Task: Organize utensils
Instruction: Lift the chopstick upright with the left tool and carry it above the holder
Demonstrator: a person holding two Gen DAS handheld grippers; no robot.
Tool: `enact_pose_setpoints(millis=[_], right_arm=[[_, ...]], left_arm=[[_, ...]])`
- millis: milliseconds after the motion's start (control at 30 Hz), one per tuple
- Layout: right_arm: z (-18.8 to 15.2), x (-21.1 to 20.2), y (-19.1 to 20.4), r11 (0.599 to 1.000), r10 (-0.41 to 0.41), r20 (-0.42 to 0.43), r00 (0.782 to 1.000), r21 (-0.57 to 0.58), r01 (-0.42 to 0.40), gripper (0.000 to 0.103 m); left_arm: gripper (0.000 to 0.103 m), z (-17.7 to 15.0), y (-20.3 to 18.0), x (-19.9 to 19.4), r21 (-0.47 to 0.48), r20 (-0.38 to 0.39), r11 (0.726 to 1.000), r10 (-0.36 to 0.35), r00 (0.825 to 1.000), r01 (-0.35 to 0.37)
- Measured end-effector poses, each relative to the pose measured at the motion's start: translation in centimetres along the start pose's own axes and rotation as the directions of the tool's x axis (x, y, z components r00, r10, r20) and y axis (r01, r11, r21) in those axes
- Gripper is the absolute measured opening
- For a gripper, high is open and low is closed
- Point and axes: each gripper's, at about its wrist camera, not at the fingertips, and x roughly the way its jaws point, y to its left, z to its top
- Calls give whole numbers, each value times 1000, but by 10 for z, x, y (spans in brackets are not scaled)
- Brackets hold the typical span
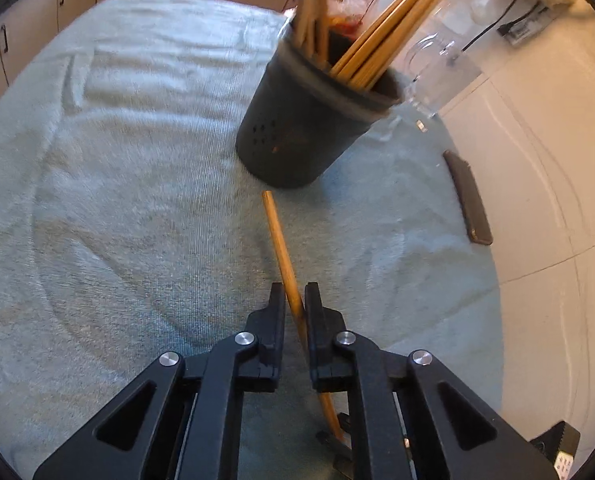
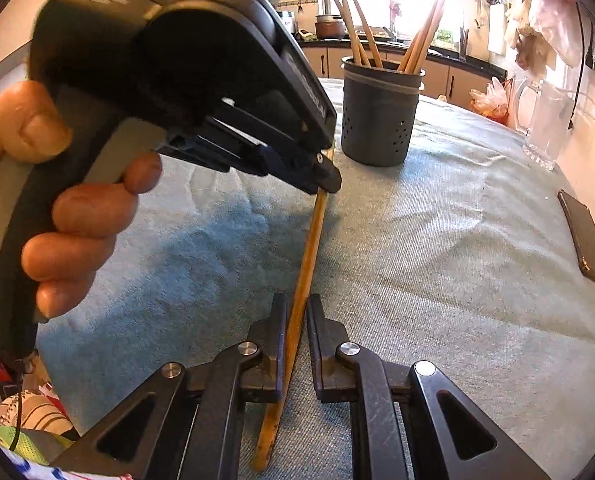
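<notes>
Two tools share one chopstick (image 2: pixel 305 264): the left tool (image 1: pixel 295 300) and the right tool (image 2: pixel 297 316) are each clamped on it, probably to steady it for lifting toward the holder (image 2: pixel 379 116) standing further back. A towel (image 1: pixel 117 200) covers the surface; cabinets (image 1: pixel 29 12) line the room.

Home kitchen: cabinets (image 1: pixel 1 46), counter pot (image 2: pixel 329 26)
</notes>
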Motion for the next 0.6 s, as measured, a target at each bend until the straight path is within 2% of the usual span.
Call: enact_pose_setpoints(millis=[167,333,600], right_arm=[[2,-9,-4,999,31,25,999,44,-32,11],[7,-15,-2,998,27,46,999,56,-29,11],[22,-33,3,998,24,90,996,52,-29,11]], left_arm=[[8,-5,-13,-32,40,77,999,-16,997,13],[8,-9,-24,-59,70,140,998,-19,990,9],[8,-14,-49,-96,146,263,987,21,965,-61]])
